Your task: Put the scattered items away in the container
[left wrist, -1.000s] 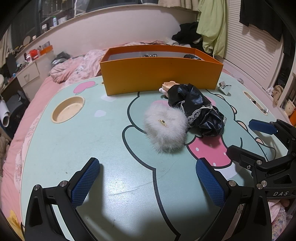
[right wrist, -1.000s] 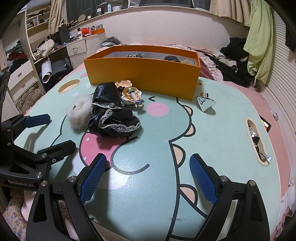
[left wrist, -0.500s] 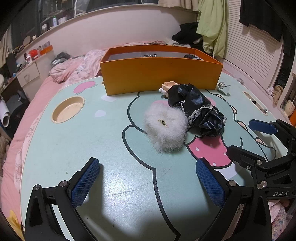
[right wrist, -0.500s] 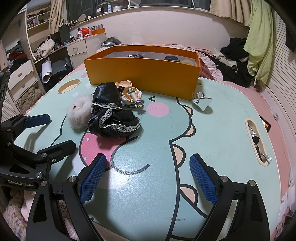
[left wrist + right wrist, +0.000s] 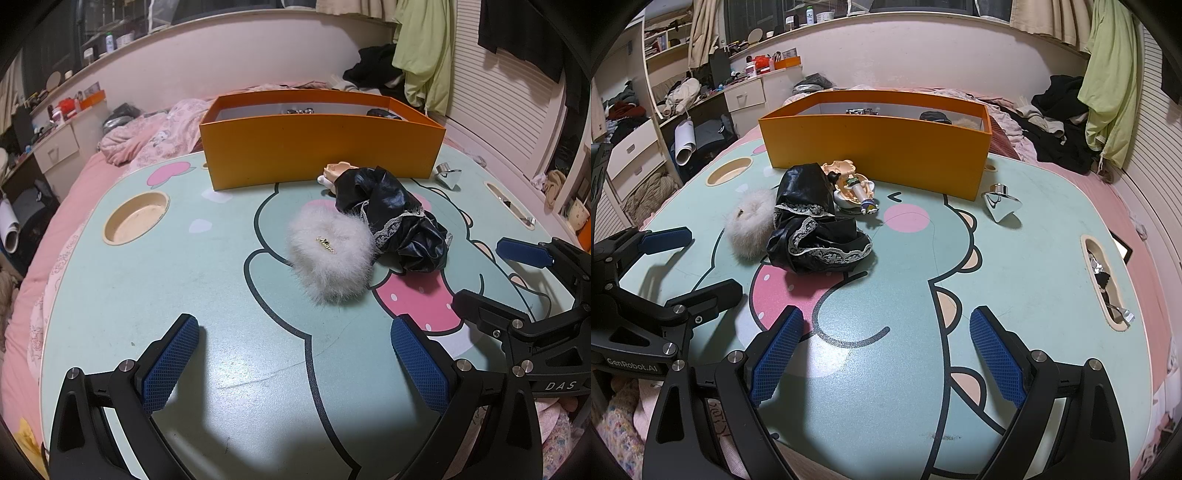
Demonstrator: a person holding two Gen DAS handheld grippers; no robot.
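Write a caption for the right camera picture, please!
Open right claw hovers over the cartoon table, facing a fluffy puff, black lacy cloth and orange box.

The box (image 5: 321,147) is orange. The table (image 5: 1034,258) is mint green with a cartoon in black lines and pink spots. The pouch (image 5: 328,254) is white fur. The cloth (image 5: 812,225) is shiny black with white lace. The top (image 5: 1000,205) is silver. The pads (image 5: 775,363) are blue.
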